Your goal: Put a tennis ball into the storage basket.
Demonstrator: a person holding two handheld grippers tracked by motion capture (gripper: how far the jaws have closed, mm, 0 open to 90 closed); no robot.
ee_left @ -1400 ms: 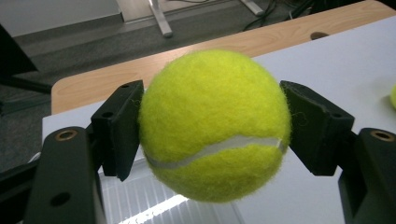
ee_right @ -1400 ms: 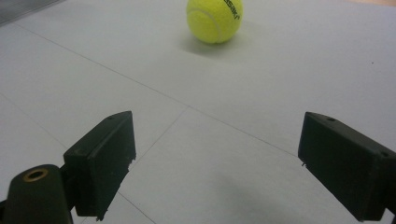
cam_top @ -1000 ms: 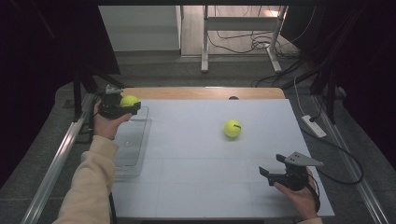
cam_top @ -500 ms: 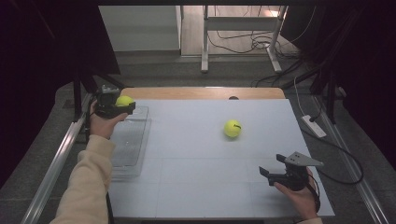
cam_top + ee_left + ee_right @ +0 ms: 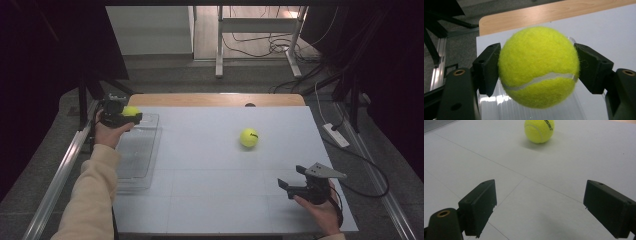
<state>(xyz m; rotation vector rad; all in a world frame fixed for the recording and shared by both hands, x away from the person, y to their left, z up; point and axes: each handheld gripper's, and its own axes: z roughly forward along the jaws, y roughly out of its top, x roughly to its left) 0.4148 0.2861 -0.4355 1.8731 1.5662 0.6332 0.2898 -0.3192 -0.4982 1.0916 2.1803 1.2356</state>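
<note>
My left gripper (image 5: 131,116) is shut on a yellow tennis ball (image 5: 131,111) and holds it over the far end of a clear plastic tray (image 5: 135,155) at the table's left. In the left gripper view the ball (image 5: 538,67) is squeezed between both black pads (image 5: 487,67), with the tray's clear wall (image 5: 534,111) just below. A second tennis ball (image 5: 249,137) lies loose on the white table, right of centre. My right gripper (image 5: 286,187) rests near the front right, open and empty. The right gripper view has that ball (image 5: 539,130) well ahead of the spread jaws.
The white table top (image 5: 210,170) ends in a wooden strip (image 5: 215,99) at the far edge. A metal rail (image 5: 60,175) runs along the left side. A white power strip (image 5: 336,135) and cables lie on the floor to the right.
My left gripper, still holding its ball, has moved left and slightly down, over the tray's far end. The right gripper and the loose ball have stayed put.
</note>
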